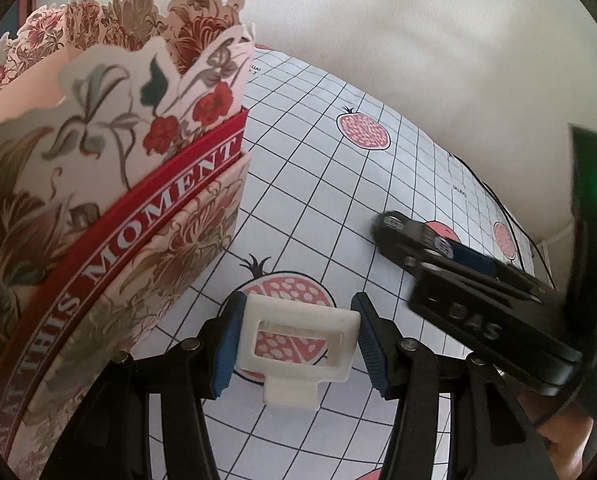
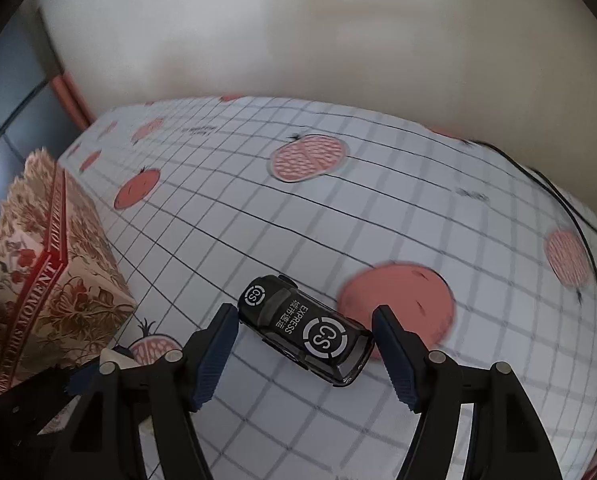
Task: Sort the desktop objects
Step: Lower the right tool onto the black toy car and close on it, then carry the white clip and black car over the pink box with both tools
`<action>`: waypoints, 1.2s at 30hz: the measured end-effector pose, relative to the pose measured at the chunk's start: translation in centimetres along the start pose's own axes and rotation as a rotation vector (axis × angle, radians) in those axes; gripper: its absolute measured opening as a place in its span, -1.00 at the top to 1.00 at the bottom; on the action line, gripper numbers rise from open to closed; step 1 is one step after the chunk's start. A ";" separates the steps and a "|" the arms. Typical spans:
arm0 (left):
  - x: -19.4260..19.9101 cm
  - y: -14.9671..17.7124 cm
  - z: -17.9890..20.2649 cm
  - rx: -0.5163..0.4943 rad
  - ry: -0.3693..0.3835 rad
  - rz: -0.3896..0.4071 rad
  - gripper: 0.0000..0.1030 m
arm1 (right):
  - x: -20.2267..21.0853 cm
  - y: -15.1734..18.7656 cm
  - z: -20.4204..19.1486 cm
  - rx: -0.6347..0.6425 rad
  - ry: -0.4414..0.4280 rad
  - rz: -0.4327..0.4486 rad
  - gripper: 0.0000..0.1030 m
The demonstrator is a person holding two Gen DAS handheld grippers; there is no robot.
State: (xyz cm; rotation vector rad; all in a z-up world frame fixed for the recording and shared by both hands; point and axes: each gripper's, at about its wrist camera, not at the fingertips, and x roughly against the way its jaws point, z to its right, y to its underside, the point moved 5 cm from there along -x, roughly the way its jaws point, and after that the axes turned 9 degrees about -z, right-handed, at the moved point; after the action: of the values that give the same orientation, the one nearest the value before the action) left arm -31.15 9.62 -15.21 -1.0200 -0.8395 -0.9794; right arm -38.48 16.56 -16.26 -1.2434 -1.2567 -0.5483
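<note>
Left wrist view: the left hand-held gripper (image 1: 294, 340) is spread wide around a white frame (image 1: 298, 354), its left pad touching the frame and the right pad apart, beside the floral box (image 1: 110, 208) on the worktop (image 1: 318, 184).

Right wrist view: the right hand-held gripper (image 2: 304, 354) is spread wide around a black toy car (image 2: 304, 328) lying on the worktop, pads not touching it.

A grid-patterned tablecloth (image 2: 258, 216) printed with pomegranates carries a floral box (image 1: 110, 216), a black toy car (image 2: 304, 328) and a white plastic frame (image 1: 298, 344).
</note>
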 end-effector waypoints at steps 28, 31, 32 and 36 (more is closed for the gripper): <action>1.5 5.0 0.2 -0.021 -0.023 -0.127 -0.07 | 9.6 13.8 1.8 -0.551 0.040 0.136 -0.40; 1.7 5.6 0.2 -0.011 -0.009 -0.148 -0.07 | 10.5 13.5 2.1 -0.598 -0.002 0.152 -0.40; 1.8 5.9 0.1 -0.004 -0.001 -0.156 -0.07 | 10.9 13.3 2.1 -0.602 -0.009 0.162 -0.40; 2.6 6.8 0.4 0.015 0.037 -0.162 -0.07 | 13.1 11.6 0.8 -0.562 0.008 0.213 -0.40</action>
State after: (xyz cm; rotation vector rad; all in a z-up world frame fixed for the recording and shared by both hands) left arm -23.94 10.72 -14.68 -0.9292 -0.9084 -1.1245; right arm -24.85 24.80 -9.04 -1.8157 -0.9724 -0.7783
